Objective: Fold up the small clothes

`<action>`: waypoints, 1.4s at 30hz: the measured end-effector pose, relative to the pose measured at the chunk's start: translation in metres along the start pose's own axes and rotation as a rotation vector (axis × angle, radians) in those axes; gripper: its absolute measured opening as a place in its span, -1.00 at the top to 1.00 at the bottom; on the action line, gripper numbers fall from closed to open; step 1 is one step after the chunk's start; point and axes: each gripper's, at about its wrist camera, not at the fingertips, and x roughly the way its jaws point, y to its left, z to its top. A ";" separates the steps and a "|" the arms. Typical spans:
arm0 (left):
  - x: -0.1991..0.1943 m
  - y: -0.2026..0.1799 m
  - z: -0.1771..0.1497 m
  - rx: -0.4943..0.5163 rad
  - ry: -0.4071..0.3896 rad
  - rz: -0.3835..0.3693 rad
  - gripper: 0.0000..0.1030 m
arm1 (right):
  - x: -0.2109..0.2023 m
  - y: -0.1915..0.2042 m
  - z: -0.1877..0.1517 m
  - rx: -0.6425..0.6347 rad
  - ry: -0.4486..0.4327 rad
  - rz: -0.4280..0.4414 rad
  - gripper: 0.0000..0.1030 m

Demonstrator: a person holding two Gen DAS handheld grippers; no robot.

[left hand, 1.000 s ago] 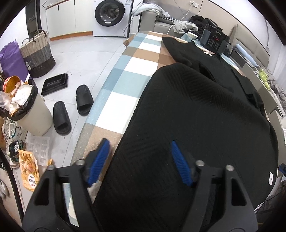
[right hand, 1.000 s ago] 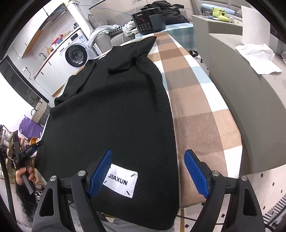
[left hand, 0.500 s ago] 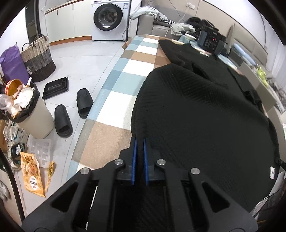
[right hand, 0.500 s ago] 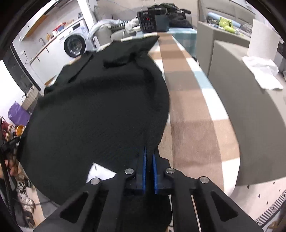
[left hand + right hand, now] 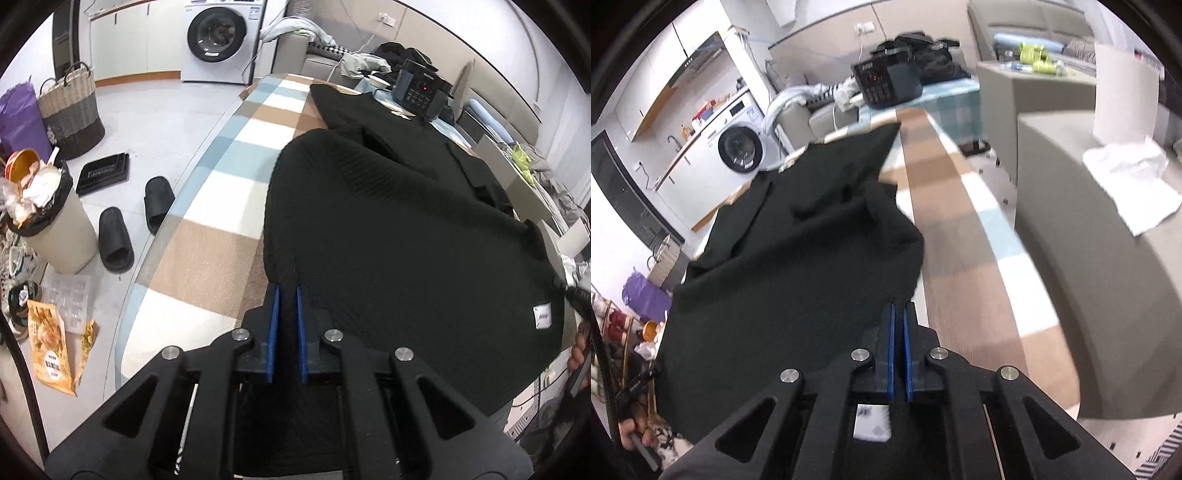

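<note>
The black knit garment (image 5: 399, 236) lies spread on the table (image 5: 207, 251), which is covered by a checked cloth of tan, white and pale blue. Its long axis runs straight away from both claws, toward the dark appliance (image 5: 421, 92) at the far end of the table.

Left claw (image 5: 287, 291): blue pads drawn together and clamped on the garment's near hem at its left corner. The fabric pleats where it enters the pads.

Right claw (image 5: 898, 308): pads likewise together and clamped on the near hem at the right corner, just inside the garment's right edge. A white label (image 5: 871, 422) on the cloth shows under the claw body.

Both near corners sit raised off the table, and the cloth bulges into a hump just ahead of the claws, seen in both wrist views. The far portion, with collar or sleeve folds, rests flat on the table; detail there is blurred in the right view.

Judgement: the hem is held evenly at two points, neither hand nearer the far end. The fold therefore turns on carrying both corners forward along the long axis, keeping them level so the hem lands square across the far portion.
</note>
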 end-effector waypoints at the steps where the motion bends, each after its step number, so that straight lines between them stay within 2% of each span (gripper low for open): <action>1: 0.001 0.002 0.000 -0.009 0.004 -0.006 0.84 | 0.000 -0.003 -0.005 0.008 0.010 0.004 0.89; 3: 0.003 0.005 -0.001 -0.019 0.018 -0.014 0.50 | 0.000 -0.010 -0.014 0.026 0.025 0.014 0.75; 4: 0.004 0.005 0.000 -0.020 0.020 -0.011 0.28 | 0.001 -0.014 -0.016 0.041 0.037 0.021 0.60; 5: 0.004 0.005 0.001 -0.019 0.016 -0.010 0.19 | -0.001 -0.015 -0.020 0.047 0.042 0.028 0.45; 8: 0.008 0.002 0.005 -0.003 0.019 0.002 0.18 | -0.002 -0.019 -0.026 0.049 0.042 0.045 0.25; 13: 0.025 -0.002 0.011 0.018 0.047 0.044 0.18 | 0.000 -0.017 -0.032 0.012 0.058 0.033 0.23; 16: 0.029 -0.003 0.013 0.019 0.033 0.026 0.19 | 0.002 -0.013 -0.034 -0.038 0.036 0.031 0.20; 18: 0.030 -0.003 0.014 0.014 0.021 -0.001 0.50 | 0.003 -0.013 -0.038 -0.042 0.029 0.024 0.20; 19: 0.031 -0.003 0.015 0.018 0.022 -0.004 0.77 | 0.003 -0.013 -0.039 -0.047 0.021 0.027 0.20; 21: 0.030 -0.004 0.014 0.026 0.012 -0.009 0.84 | 0.004 -0.011 -0.040 -0.076 0.005 0.017 0.29; 23: 0.026 -0.005 0.014 0.039 -0.004 -0.023 0.88 | 0.002 -0.008 -0.044 -0.114 -0.018 0.014 0.87; 24: 0.022 -0.006 0.014 0.041 -0.017 -0.023 0.89 | 0.002 -0.007 -0.045 -0.122 -0.027 0.011 0.91; 28: 0.006 -0.005 0.016 0.029 -0.064 -0.044 0.91 | -0.016 -0.010 -0.045 -0.114 -0.116 0.083 0.94; 35: -0.048 0.003 0.018 -0.020 -0.176 -0.132 0.93 | -0.066 -0.022 -0.043 -0.014 -0.263 0.312 0.95; 37: -0.063 0.002 0.022 -0.025 -0.214 -0.143 0.94 | -0.073 -0.020 -0.037 -0.001 -0.293 0.341 0.95; 42: -0.086 0.001 0.041 -0.026 -0.286 -0.154 0.95 | -0.086 -0.008 -0.017 -0.004 -0.364 0.335 0.95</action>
